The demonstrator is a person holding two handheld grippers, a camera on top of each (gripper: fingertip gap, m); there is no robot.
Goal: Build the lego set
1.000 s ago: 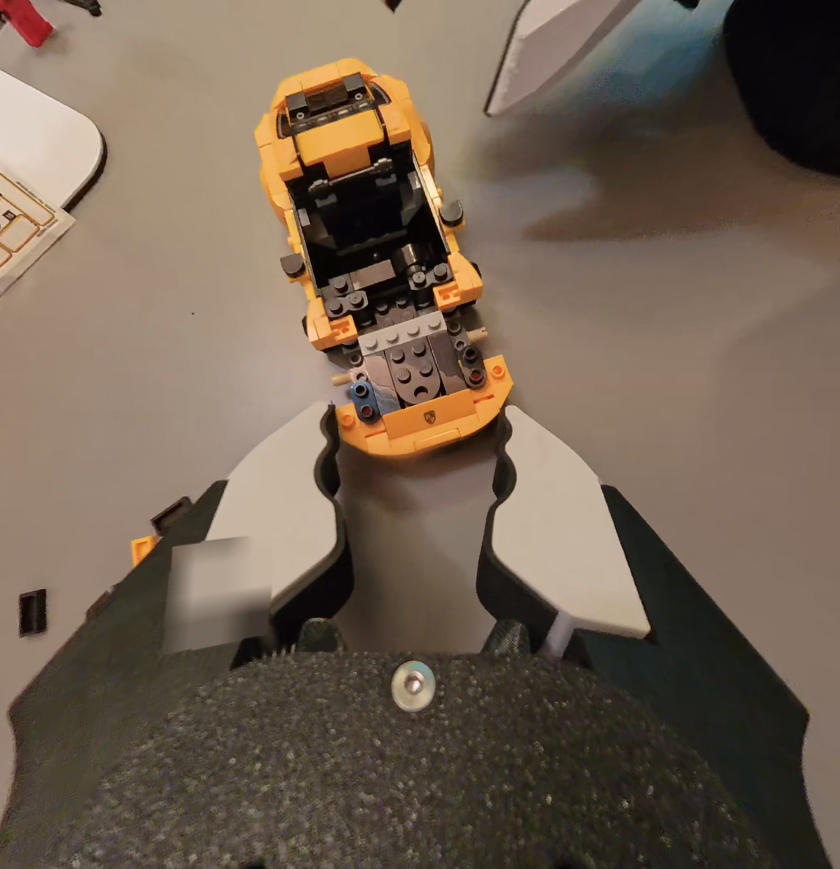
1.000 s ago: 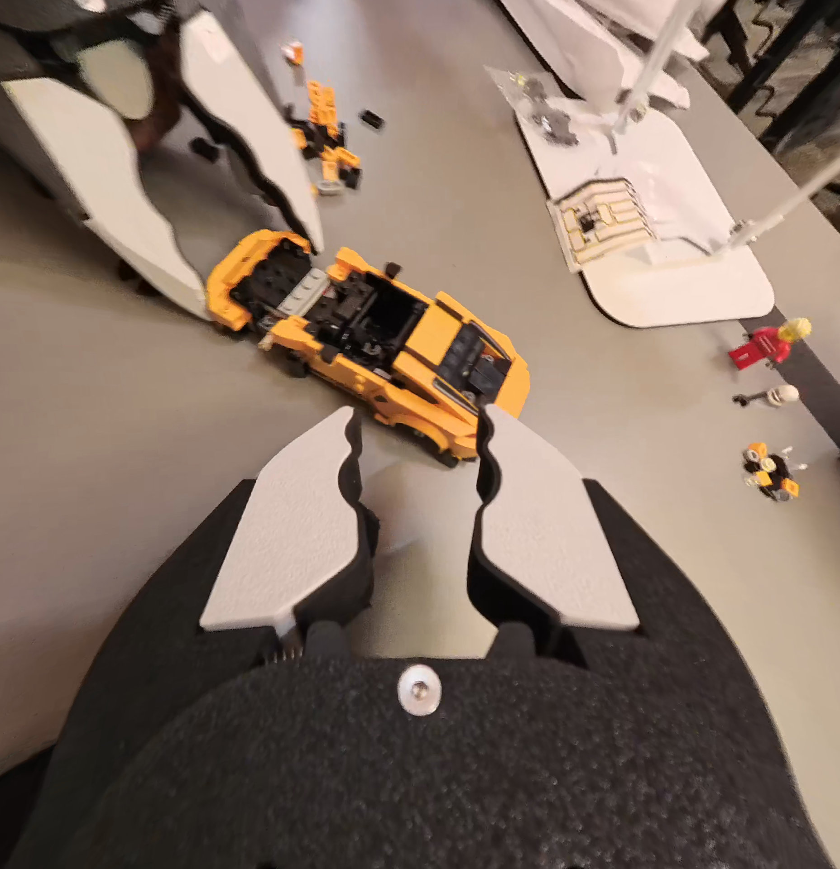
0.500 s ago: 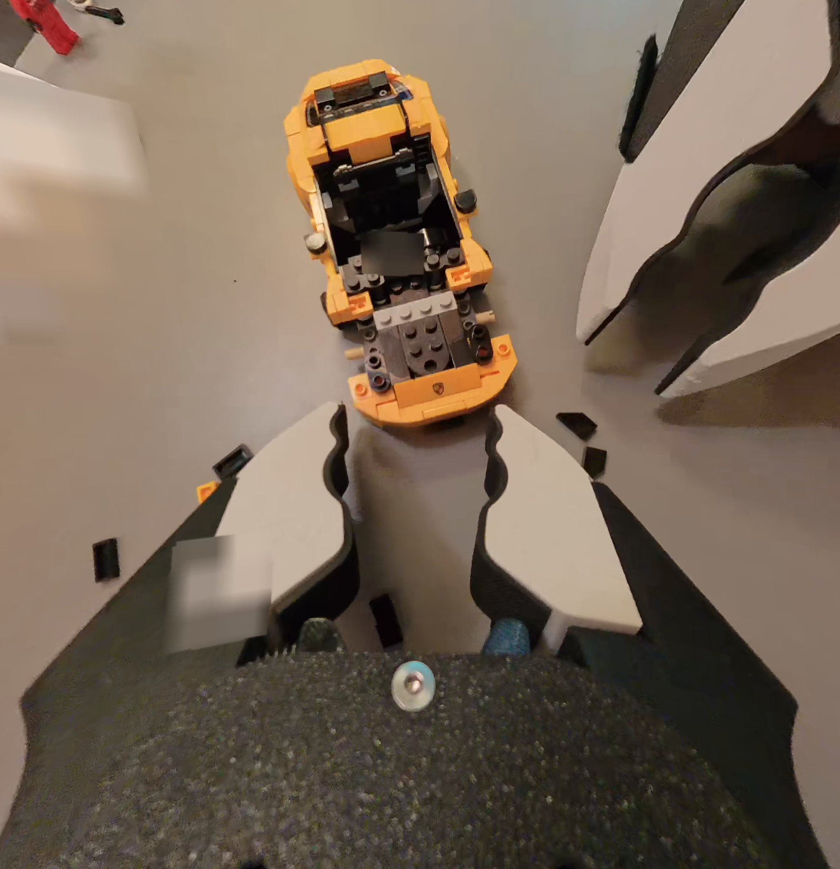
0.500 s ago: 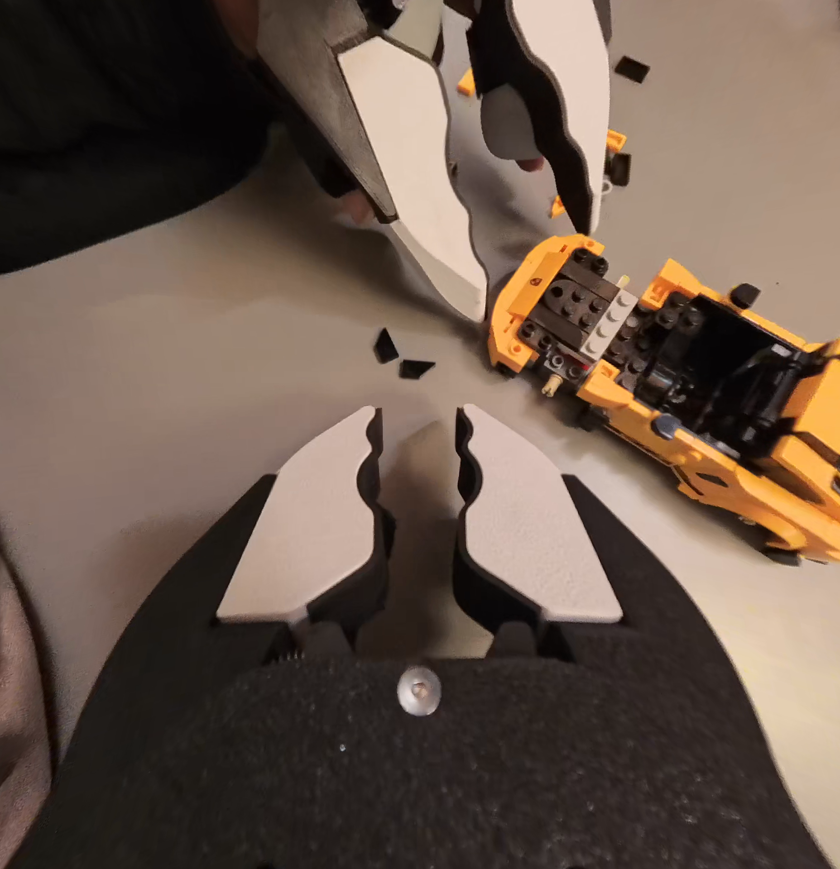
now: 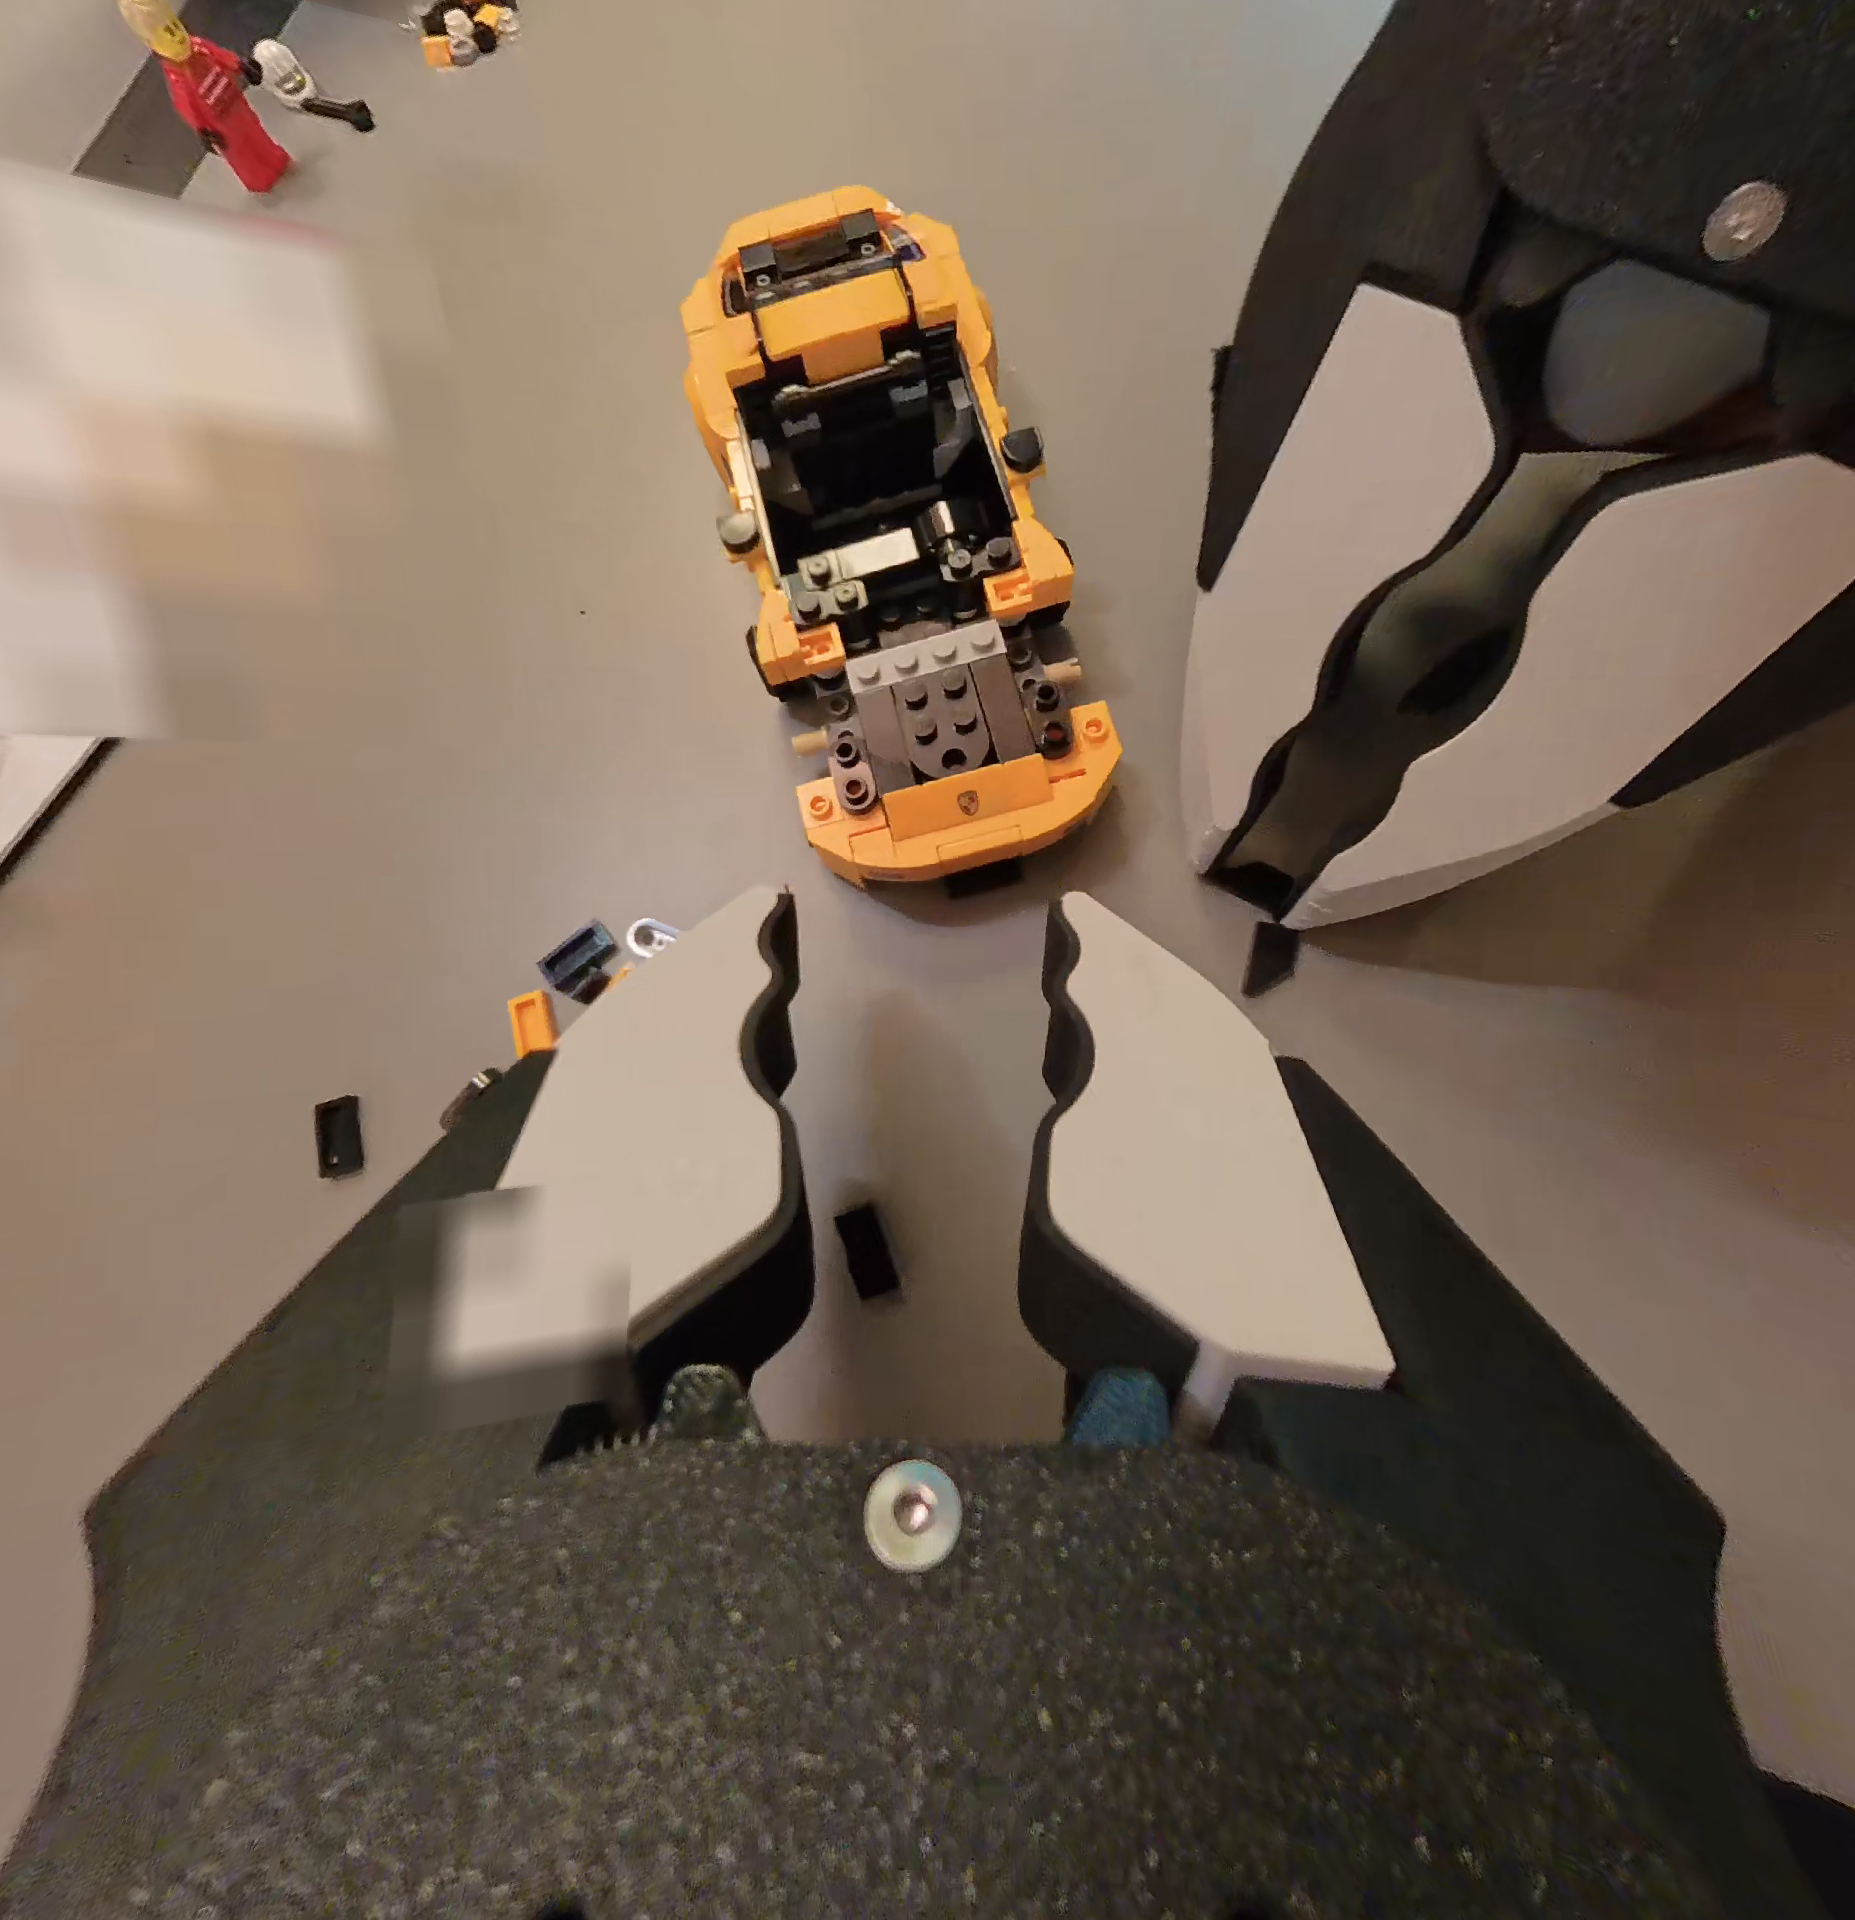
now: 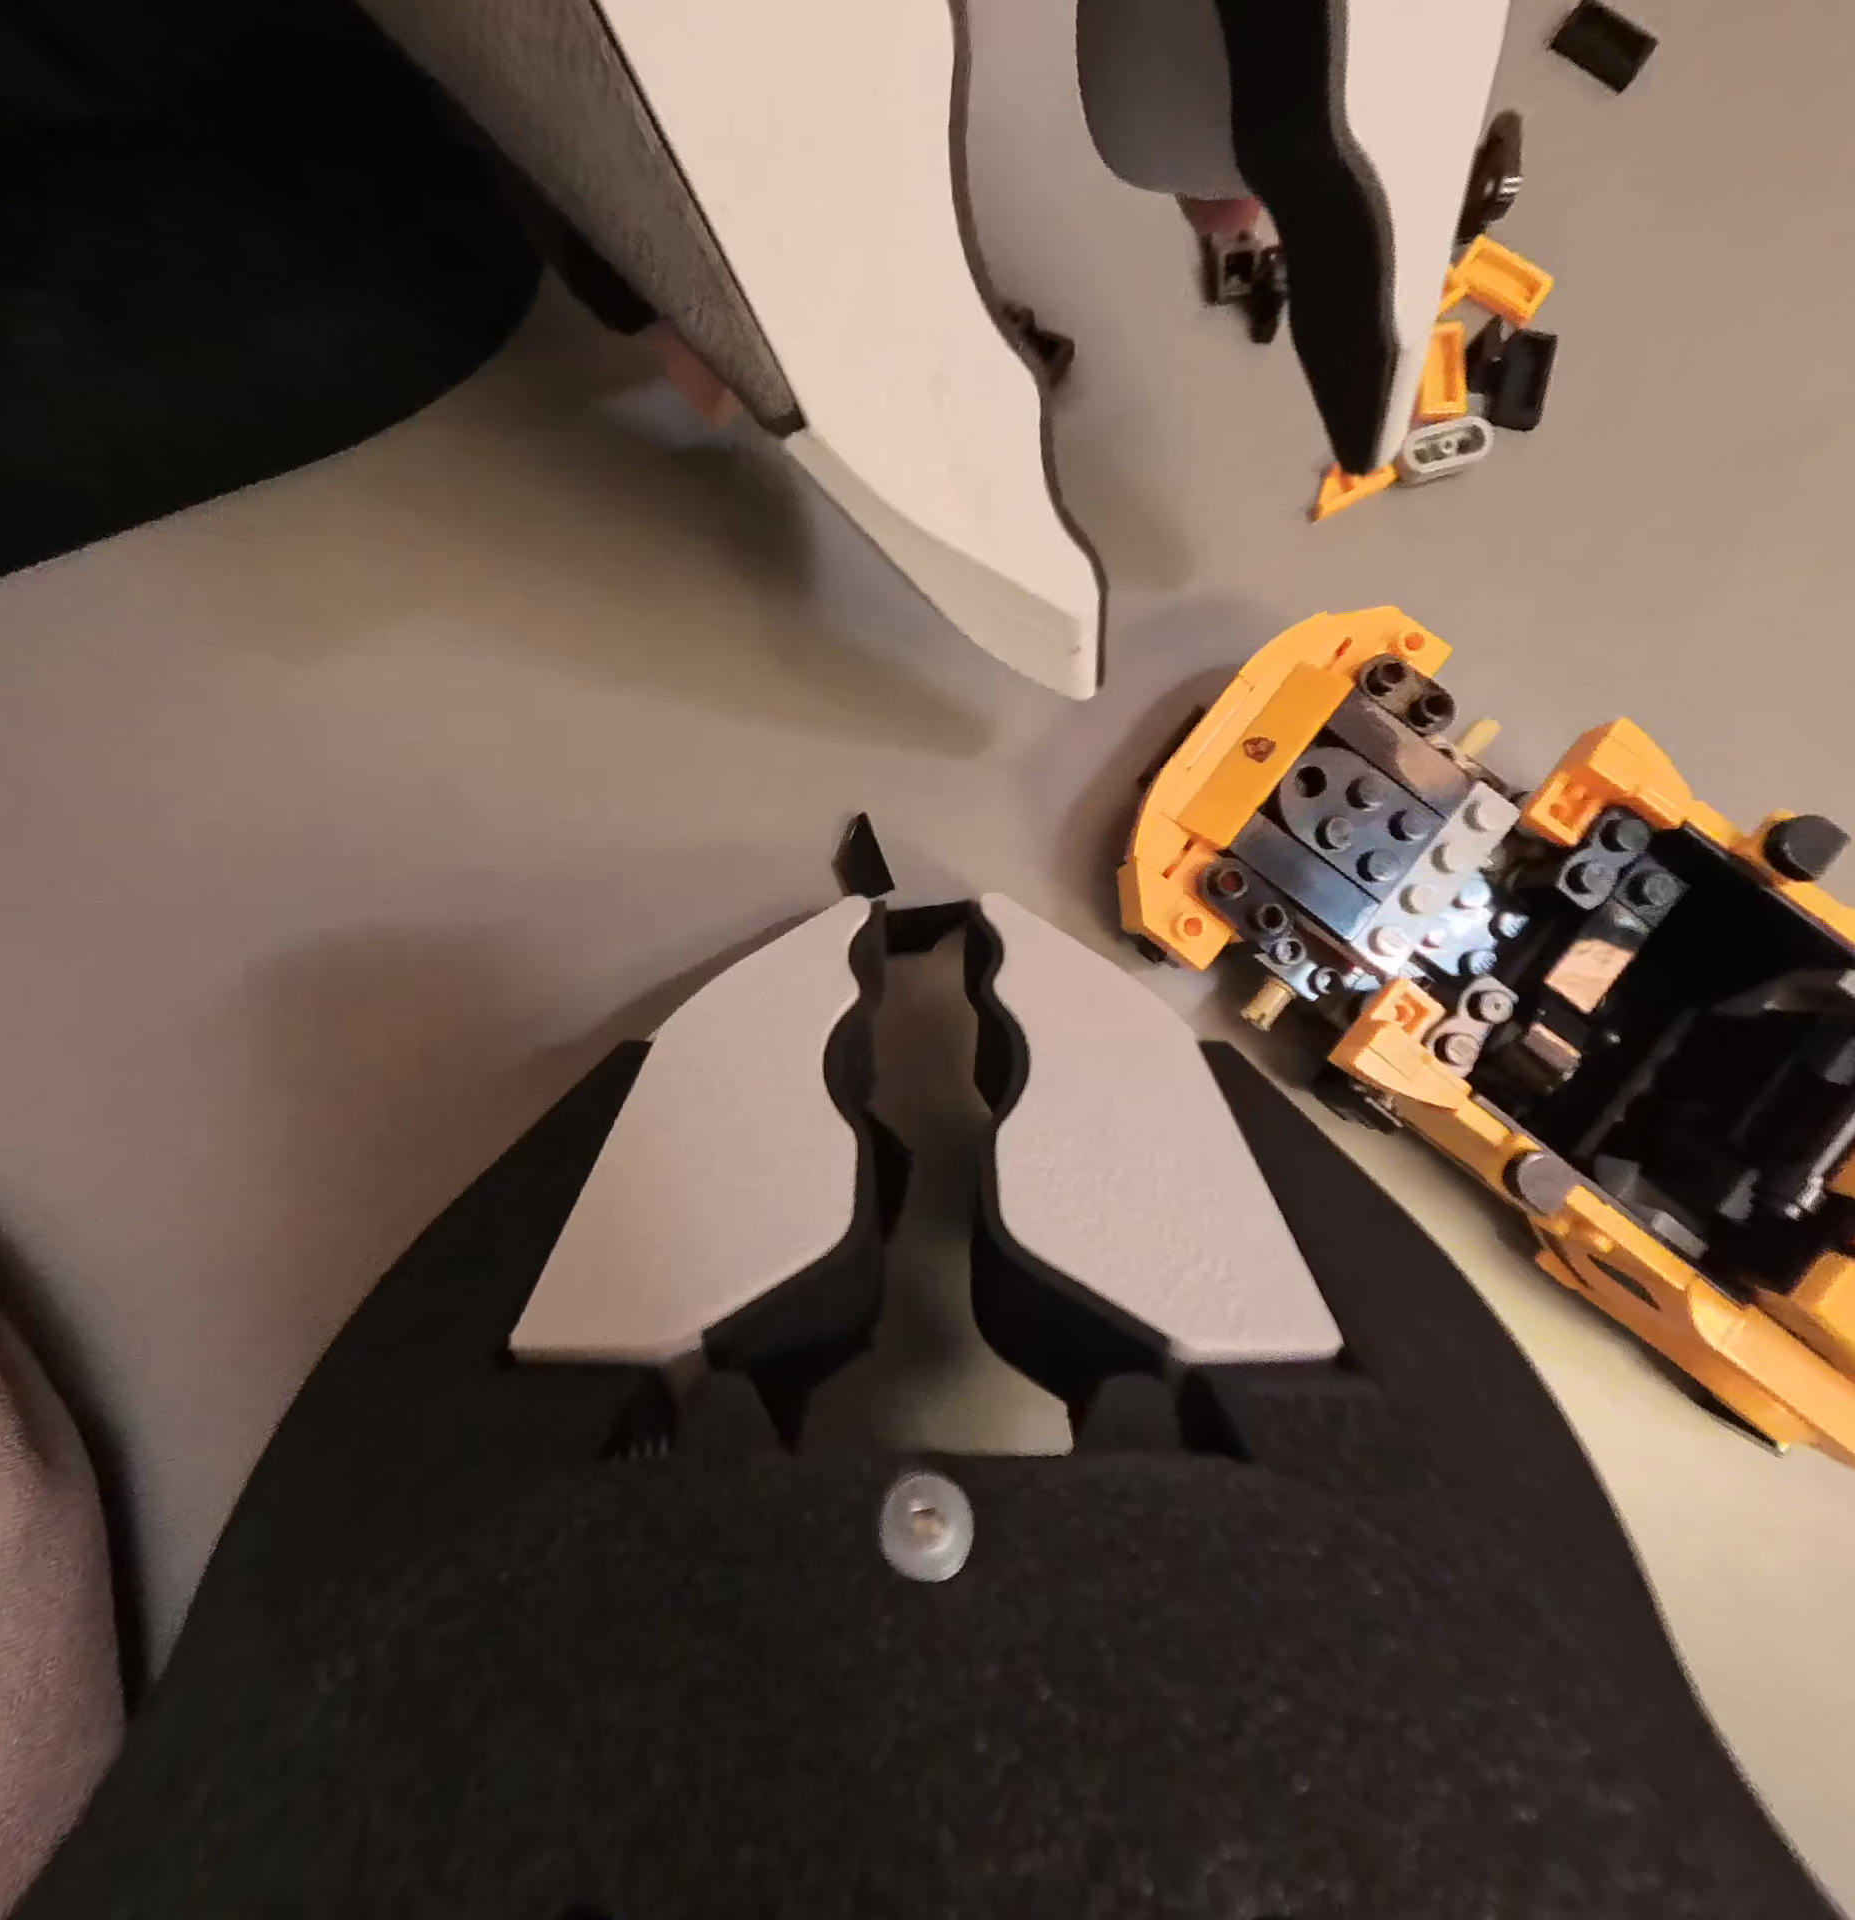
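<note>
An orange brick-built car [image 5: 881, 540], roofless with studded grey and black plates showing, is sitting on a smooth grey table [image 5: 487, 779]. The left gripper [image 5: 918, 914], with pale wavy-edged fingers on a grainy black body, is hovering just in front of the car's nose, spread wide and holding nothing. The right gripper [image 6: 928, 914] is lowering beside the nose, its tips narrowed about a small black wedge piece [image 6: 923, 927]; whether they are pinching it cannot be told. A second black wedge [image 6: 861, 857] is lying just beyond. Loose orange and black pieces [image 6: 1463, 353] are lying farther from the nose.
</note>
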